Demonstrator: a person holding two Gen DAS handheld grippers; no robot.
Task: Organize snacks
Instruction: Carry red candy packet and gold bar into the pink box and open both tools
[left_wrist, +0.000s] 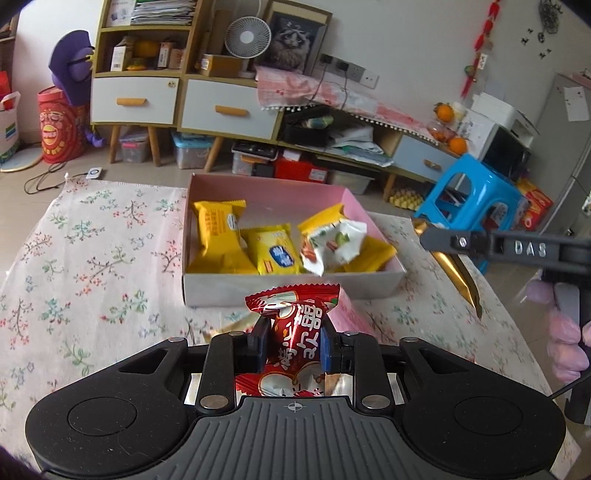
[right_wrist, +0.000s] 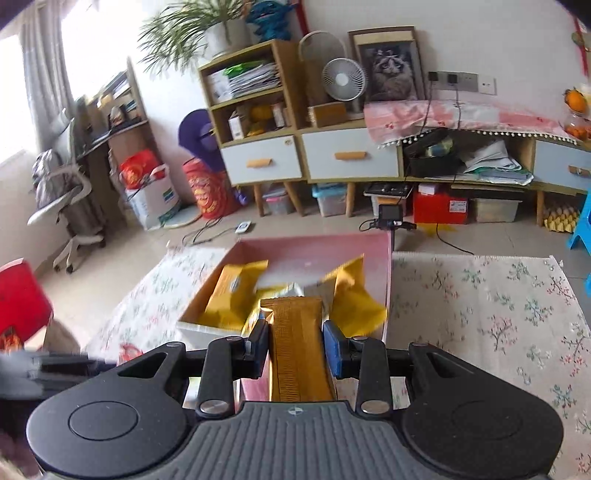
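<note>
A glossy red foil snack packet printed with white characters and round white shapes (left_wrist: 295, 325) is being pinched at its waist between the blue-padded fingers of the left gripper (left_wrist: 294, 349); its serrated top edge is fanning out above the pads and its lower end is spreading toward the camera. Directly ahead, at twelve o'clock, a shallow rectangular cardboard box with a pink lining and a pale outer wall (left_wrist: 288, 290) is being seen on a cream tablecloth patterned with small flowers (left_wrist: 92, 258). Inside the box, yellow plastic-wrapped snack packs with blue oval labels (left_wrist: 221, 236) are lying along the nine-o'clock side and centre, and a white crinkled packet printed with red and green (left_wrist: 332, 245) is leaning against another yellow pack toward three o'clock.

A slim gold foil snack bar with a ribbed crimped surface (right_wrist: 297, 350) is being gripped lengthwise by the closed pads of the right gripper (right_wrist: 295, 349), with the box lying at twelve o'clock beyond it. In the left view the same bar is being shown edge-on at three o'clock, hanging down from the dark fingers, held clear of the cloth beside the box's three-o'clock wall. A pink-gloved hand (left_wrist: 565, 332) is being seen around that gripper's handle.
</note>
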